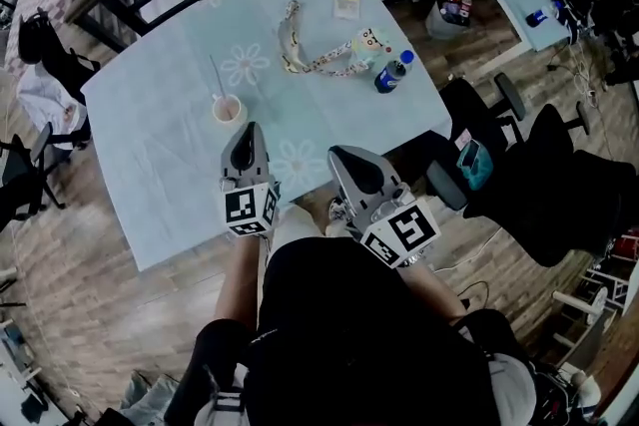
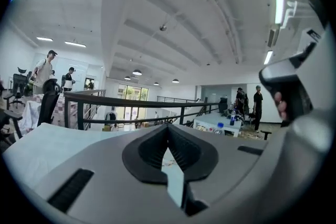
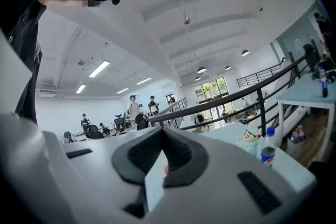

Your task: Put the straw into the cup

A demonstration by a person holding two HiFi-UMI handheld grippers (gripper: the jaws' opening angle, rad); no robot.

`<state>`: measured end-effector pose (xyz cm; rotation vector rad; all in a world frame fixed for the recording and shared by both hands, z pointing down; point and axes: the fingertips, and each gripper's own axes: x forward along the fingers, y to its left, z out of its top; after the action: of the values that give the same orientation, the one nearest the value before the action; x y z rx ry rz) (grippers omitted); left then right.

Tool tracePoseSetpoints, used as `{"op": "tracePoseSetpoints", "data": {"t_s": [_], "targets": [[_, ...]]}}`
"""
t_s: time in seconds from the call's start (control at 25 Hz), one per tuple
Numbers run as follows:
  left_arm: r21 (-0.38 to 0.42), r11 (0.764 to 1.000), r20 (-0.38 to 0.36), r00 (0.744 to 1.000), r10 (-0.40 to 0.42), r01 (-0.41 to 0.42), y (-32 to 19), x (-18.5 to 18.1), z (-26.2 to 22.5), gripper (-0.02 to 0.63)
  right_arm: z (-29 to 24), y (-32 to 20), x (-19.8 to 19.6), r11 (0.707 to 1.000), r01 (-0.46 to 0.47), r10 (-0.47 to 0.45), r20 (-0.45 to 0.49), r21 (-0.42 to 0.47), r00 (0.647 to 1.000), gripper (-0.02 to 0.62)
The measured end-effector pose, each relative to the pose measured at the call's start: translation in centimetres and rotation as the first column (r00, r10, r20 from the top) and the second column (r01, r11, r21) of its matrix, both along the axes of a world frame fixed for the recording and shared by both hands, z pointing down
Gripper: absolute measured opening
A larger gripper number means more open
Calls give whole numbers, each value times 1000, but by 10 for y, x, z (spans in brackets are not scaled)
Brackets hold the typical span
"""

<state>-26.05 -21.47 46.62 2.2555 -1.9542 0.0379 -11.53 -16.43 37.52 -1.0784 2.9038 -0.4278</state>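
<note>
Head view: the left tool (image 1: 249, 130) and the right tool (image 1: 339, 155) are side by side over the near edge of the pale worktop (image 1: 170, 145), both pointing away from the person. The cup (image 1: 229, 109) stands on the worktop just beyond the left tool's tip, apart from it. The straw (image 1: 215, 77) stands in the cup and leans out over its rim, up and to the left in the picture. Farther back and to the right, well apart from the cup, are a patterned strap (image 1: 321, 65) and a blue-capped bottle (image 1: 391, 73).

Left gripper view: the left tool (image 2: 168, 131) has its jaws together with nothing between them. Past them run the worktop (image 2: 47, 139) and a dark railing (image 2: 131, 102).

Right gripper view: the right tool (image 3: 161, 132) also has its jaws together and empty. The bottle (image 3: 268, 150) stands upright on the worktop (image 3: 231, 136) to the right, near a small cartoon figure (image 3: 247, 138).
</note>
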Motion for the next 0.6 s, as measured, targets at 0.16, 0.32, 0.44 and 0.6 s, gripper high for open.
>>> {"op": "tracePoseSetpoints", "data": {"t_s": [0.16, 0.32, 0.44, 0.6], "targets": [[93, 993, -39, 997, 71, -67, 24, 57, -47, 12, -8, 13, 26, 999, 17, -18, 23, 30, 1000, 8], [154, 981, -70, 989, 130, -118, 53, 106, -85, 12, -17, 23, 49, 998, 25, -27, 45, 51, 999, 8], [180, 973, -70, 985, 161, -146, 75, 132, -101, 12, -22, 31, 58, 997, 39, -43, 60, 69, 997, 8], [188, 968, -72, 981, 180, -164, 97, 155, -107, 12, -31, 45, 64, 991, 73, -80, 63, 108, 995, 8]]}}
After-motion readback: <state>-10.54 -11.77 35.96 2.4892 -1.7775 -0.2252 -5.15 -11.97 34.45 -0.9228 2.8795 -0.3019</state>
